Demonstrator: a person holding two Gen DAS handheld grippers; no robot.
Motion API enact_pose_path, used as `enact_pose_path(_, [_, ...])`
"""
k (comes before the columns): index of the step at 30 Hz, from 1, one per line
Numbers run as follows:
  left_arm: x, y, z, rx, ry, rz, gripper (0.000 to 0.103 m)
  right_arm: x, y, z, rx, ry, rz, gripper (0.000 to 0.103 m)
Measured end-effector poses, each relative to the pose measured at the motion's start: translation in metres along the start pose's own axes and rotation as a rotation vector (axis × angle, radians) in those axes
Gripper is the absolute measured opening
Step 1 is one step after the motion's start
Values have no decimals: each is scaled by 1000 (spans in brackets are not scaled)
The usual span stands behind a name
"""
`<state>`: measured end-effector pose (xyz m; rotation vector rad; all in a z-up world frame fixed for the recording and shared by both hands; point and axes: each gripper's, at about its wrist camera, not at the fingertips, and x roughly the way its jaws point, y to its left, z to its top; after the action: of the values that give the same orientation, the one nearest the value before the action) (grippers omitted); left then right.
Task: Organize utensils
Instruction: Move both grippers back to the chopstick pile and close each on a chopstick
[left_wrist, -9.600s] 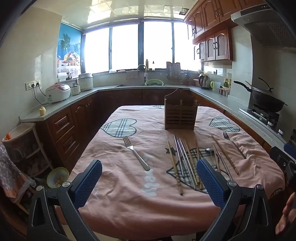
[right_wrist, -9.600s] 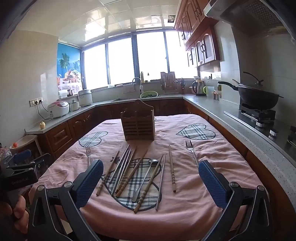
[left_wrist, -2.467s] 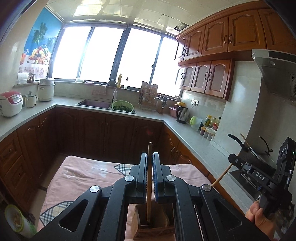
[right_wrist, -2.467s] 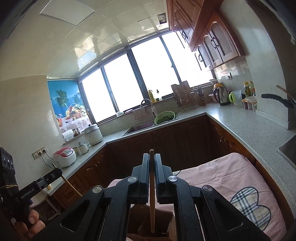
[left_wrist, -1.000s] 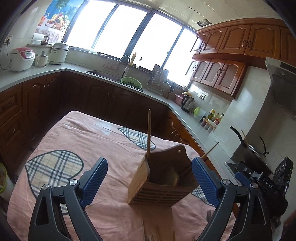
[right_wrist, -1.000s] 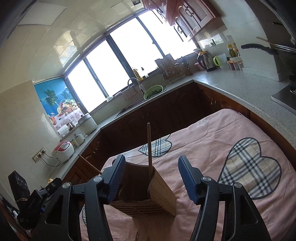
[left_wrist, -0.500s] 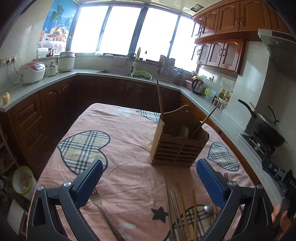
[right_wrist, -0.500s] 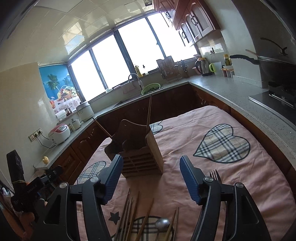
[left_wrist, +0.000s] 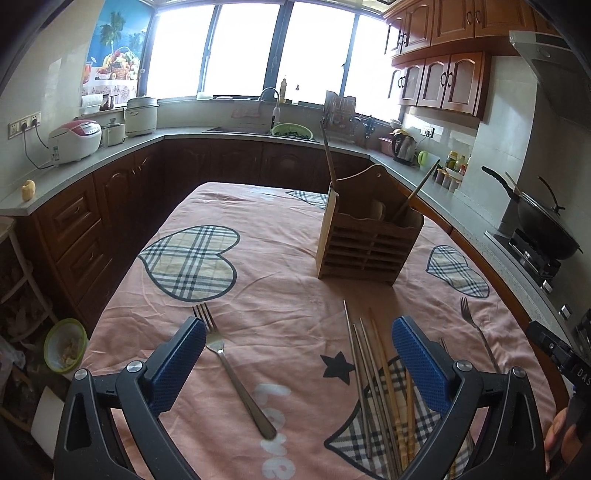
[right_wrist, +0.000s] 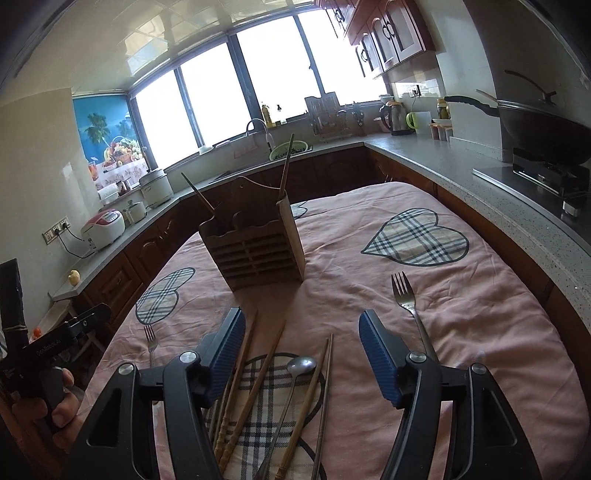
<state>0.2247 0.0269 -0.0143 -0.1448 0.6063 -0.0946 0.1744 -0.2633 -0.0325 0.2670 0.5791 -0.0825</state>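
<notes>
Both hand-held grippers, left and right, hang open before the holder. Chopsticks near it look thin, stiff, slippery: pinch mid-shaft.

Two wooden chopsticks, one at the left end and one at the right end, are now stood in the wooden holder; earlier both lay on the tablecloth. The left gripper and right gripper, previously clamped on them, have been spread wide and drawn back above the remaining utensils.
</notes>
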Motion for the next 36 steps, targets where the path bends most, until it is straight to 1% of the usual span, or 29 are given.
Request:
enact_pose_path(3, [1,-1,-3,4,9,4,102,2,-2,-4,0,9,-5,66])
enact_pose_path(5, [1,-1,-3,3,17,-8,102,4,-2,-8,-2,19,-10,66])
enact_pose_path(8, [6,-3,-1,11,31,14,102,9,-5,-10,1,38,-15,66])
enact_pose_path(16, [39,-5,6,-15,135,13,102,31,-12,-17,7,108,-33,65])
enact_pose_path(18, [49,-6,9,-14,158,10,102,38,-14,-18,5,128,-40,61])
enact_pose_path(20, [60,-8,12,-8,177,9,101,45,-16,-19,8,151,-40,54])
enact_pose_path(23, [78,-12,15,-8,212,-19,101,56,-18,-20,12,180,-40,50])
enact_pose_path(25, [93,-15,17,2,232,-23,101,63,-18,-20,8,198,-37,48])
enact_pose_path(28, [118,-19,20,16,267,-5,100,75,-18,-22,2,238,-41,44])
enact_pose_path(30, [136,-21,23,18,292,1,96,84,-20,-25,-3,268,-49,36])
enact_pose_path(32, [153,-24,27,27,315,3,92,94,-22,-27,-6,295,-57,27])
enact_pose_path(33, [161,-26,29,32,322,7,89,98,-22,-27,-9,304,-63,26])
enact_pose_path(34, [170,-27,31,40,334,7,87,102,-23,-27,-11,312,-65,24])
enact_pose_path(36, [186,-30,34,51,354,8,78,109,-25,-27,-12,327,-70,23])
